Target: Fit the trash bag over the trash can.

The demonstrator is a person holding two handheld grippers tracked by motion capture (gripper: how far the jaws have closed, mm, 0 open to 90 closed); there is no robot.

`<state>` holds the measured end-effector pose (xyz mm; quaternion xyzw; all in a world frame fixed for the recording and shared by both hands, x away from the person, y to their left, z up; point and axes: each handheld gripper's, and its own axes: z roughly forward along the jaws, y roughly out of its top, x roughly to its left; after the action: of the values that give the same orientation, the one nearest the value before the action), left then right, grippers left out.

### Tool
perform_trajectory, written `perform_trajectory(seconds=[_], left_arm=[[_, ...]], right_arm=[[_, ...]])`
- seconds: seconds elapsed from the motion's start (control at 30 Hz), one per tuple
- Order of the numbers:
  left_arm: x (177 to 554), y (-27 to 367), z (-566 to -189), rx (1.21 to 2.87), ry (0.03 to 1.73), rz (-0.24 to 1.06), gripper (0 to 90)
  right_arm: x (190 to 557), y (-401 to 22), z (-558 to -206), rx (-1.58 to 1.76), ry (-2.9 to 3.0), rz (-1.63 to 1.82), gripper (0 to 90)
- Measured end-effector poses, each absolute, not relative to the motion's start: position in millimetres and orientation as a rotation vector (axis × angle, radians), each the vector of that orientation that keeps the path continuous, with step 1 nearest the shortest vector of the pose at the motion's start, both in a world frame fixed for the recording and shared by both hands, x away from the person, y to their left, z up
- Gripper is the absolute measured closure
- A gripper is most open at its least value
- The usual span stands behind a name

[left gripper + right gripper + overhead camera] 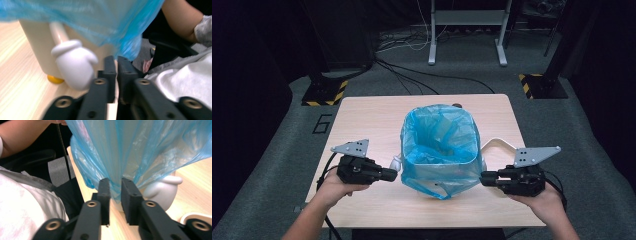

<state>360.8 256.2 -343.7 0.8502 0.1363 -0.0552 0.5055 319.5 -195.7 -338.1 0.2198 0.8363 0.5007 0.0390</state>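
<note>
Left gripper (393, 174), right gripper (485, 178): each flanks the bin, jaws a narrow gap apart, gripping nothing.
Translucent blue plastic liner bag (439, 150) drapes over a cream bin (37, 47) mid-table (372, 115), crinkled, overhang loose; best pinch film only, both sides evenly, avoiding tears.

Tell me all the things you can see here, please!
Bag: one, see-through blue, lining the bin, middle of the table.
Bin: one, cream, under the bag, with white mitten-shaped hands at its sides.
Table: one, light wood.
White curved piece: one, right of the bag.
Metal stand: one, grey, floor behind.
Cables: several, black, floor.
Left gripper: black, beside the bag.
Right gripper: black, bag's edge between its jaws.
</note>
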Motion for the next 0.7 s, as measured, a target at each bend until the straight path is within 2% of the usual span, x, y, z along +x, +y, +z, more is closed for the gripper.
perform_trajectory(seconds=[0.03,0.07,0.23,0.3,0.33,0.4,0.47,0.57,0.7], left_arm=[[359,256,-340,2.045,0.329,-0.126,79.3],[358,256,-337,2.043,0.331,-0.118,68.3],[349,251,-322,2.03,0.32,-0.046,48.9],[348,248,-320,2.026,0.313,-0.034,45.0],[347,242,-319,2.019,0.303,-0.021,43.2],[348,235,-319,2.022,0.301,-0.022,43.5],[350,230,-321,2.03,0.295,-0.027,50.6],[354,226,-324,2.022,0.303,-0.029,69.4],[358,229,-330,2.022,0.304,-0.057,86.8]], right_arm=[[319,-196,-338,0.674,2.564,1.535,73.9],[316,-198,-333,0.671,2.539,1.556,70.2],[313,-202,-323,0.657,2.481,1.579,63.6],[313,-201,-322,0.658,2.471,1.583,61.1],[315,-199,-322,0.664,2.457,1.584,56.7],[317,-195,-323,0.66,2.46,1.59,55.0],[319,-189,-325,0.651,2.469,1.589,56.1],[321,-183,-327,0.621,2.487,1.595,64.0],[321,-178,-330,0.601,2.516,1.579,83.4]])
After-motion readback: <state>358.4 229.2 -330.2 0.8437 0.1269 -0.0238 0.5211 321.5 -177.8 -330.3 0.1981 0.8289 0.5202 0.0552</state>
